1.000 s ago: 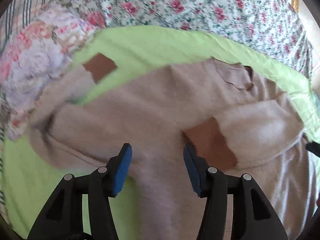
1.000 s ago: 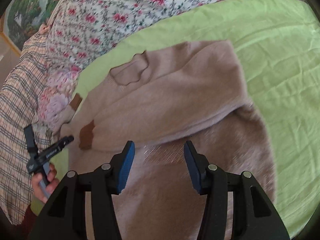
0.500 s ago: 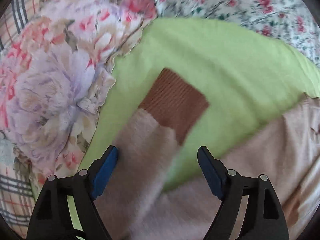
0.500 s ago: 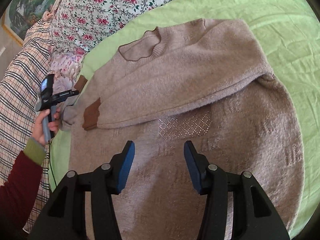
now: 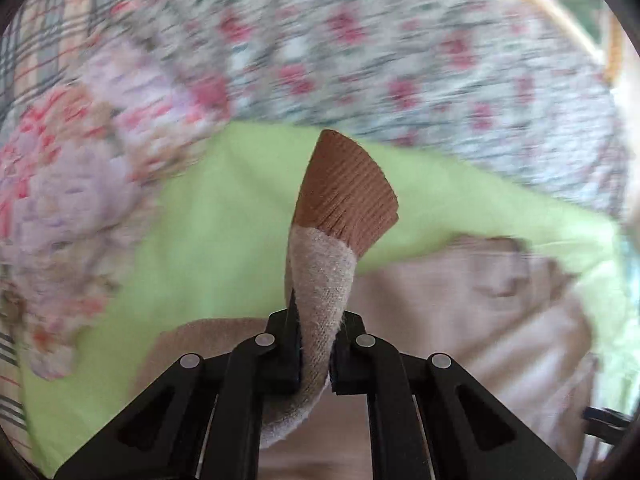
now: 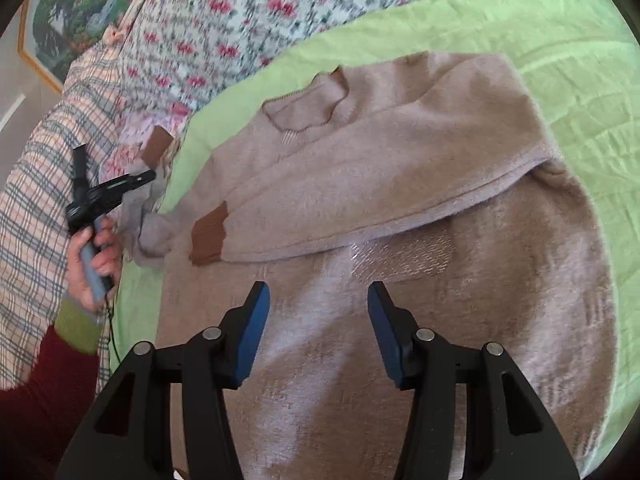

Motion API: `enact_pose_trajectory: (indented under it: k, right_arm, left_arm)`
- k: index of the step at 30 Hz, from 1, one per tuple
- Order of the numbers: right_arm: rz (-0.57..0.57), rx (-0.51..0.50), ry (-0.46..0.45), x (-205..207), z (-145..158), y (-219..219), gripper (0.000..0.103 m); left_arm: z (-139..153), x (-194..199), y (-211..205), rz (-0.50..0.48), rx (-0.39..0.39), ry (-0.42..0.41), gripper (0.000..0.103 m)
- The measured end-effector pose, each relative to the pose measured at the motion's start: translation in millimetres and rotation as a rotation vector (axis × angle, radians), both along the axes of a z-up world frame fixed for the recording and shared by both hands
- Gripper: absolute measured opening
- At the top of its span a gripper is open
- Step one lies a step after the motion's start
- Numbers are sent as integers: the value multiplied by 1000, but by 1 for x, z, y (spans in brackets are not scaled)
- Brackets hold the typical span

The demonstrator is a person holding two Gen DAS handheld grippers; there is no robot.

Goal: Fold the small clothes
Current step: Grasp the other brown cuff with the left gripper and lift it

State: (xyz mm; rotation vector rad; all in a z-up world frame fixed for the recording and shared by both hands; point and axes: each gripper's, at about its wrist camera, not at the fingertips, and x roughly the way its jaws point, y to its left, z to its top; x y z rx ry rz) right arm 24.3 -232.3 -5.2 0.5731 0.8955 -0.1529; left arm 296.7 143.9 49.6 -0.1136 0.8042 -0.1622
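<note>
Left tool [image 5: 314, 344], gaping half a second ago, now pinches the sweater sleeve [image 5: 324, 280]; right tool [image 6: 318, 324] hovers wide over the sweater [image 6: 400, 208].

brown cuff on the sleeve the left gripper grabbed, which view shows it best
The left wrist view. The brown cuff stands sharp and large, just past the left gripper, which is shut on the sleeve. In the right wrist view the same cuff is small, at the sweater's far left edge.
</note>
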Motion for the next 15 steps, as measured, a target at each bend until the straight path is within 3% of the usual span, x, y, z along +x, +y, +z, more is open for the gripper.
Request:
enact_pose_trajectory:
  k: [6, 10, 15]
  right_arm:
    - [-67, -11, -22, -23, 11, -19, 52]
    - [-131, -6, -32, -38, 14, -37, 53]
    - [-172, 5, -35, -43, 12, -53, 53]
  left_arm:
    - [11, -36, -110, -215, -110, -46, 8]
    - [-6, -42, -189, -333, -89, -26, 8]
    - [-48, -42, -247, -402, -29, 35, 9]
